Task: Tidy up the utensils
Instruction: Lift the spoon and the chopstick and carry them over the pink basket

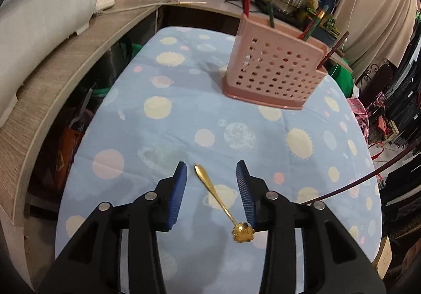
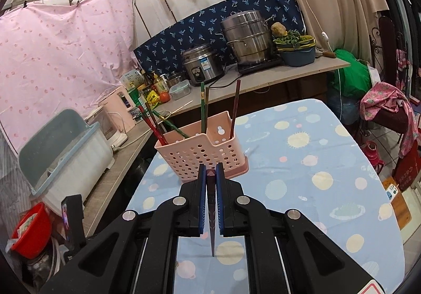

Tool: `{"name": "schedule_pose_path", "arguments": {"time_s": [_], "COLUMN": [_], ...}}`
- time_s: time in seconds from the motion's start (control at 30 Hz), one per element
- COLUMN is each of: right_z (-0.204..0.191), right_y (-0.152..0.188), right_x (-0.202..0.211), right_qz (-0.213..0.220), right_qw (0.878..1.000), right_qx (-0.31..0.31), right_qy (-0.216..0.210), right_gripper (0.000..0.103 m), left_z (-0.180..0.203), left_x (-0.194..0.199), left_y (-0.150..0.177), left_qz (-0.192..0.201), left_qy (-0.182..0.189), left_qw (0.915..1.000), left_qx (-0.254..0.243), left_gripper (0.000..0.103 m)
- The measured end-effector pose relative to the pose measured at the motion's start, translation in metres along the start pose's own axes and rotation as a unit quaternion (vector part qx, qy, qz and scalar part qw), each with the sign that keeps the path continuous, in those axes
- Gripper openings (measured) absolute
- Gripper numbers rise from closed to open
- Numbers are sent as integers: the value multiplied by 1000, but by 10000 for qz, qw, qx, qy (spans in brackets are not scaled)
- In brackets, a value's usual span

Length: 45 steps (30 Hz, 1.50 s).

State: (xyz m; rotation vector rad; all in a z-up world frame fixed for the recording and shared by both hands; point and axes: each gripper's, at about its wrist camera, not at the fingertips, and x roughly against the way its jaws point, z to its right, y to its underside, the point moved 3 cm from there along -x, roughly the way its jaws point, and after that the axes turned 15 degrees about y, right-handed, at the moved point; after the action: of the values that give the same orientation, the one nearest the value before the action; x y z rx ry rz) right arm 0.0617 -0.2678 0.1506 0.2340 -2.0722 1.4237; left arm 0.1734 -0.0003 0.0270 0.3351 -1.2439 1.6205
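Your left gripper (image 1: 211, 170) hangs tilted steeply down over the gold spoon (image 1: 221, 202), its fingers (image 1: 181, 188) partly open either side of the handle and touching nothing. The spoon lies flat on the patterned surface (image 1: 163, 133), flower-shaped bowl nearest you, well apart from the pink holder (image 1: 273, 70). Lower squarely and close across the mid-handle; it looks thin and likely to slip. Your right gripper (image 2: 210, 175) points gently downward toward the holder, clamped tight on a dark chopstick (image 2: 211, 215) whose lower tip seems to reach the cloth.
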Motion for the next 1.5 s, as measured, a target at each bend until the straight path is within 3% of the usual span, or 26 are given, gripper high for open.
{"name": "schedule_pose_path", "arguments": {"time_s": [0.2,0.5,0.73,0.8,1.1,1.5], "right_z": [2,-1,-11,-14,-19,-19], "right_y": [-3,-8,-17,-19,-21,-27], "right_x": [-8,-19,-27,-26,-19,-2], "right_qz": [-29,-51,-52,-40,8,167], "right_qw": [10000,9999,9998,9999,9999,9998], "right_qx": [-37,-64,5,19,38,66], "right_qy": [51,129,175,161,113,53], "right_gripper": [7,7,7,7,7,7], "left_z": [-21,-29,-20,-19,-5,30], "left_x": [-40,-65,-71,-71,-45,27], "left_y": [15,8,8,9,17,-5], "left_qz": [-341,-364,-450,-480,-424,226], "left_qy": [-88,-94,-31,8,246,463], "left_qw": [9993,9993,9988,9986,9985,9979], "left_qx": [120,17,-198,-202,-227,-381], "left_gripper": [40,39,10,7,1,1]}}
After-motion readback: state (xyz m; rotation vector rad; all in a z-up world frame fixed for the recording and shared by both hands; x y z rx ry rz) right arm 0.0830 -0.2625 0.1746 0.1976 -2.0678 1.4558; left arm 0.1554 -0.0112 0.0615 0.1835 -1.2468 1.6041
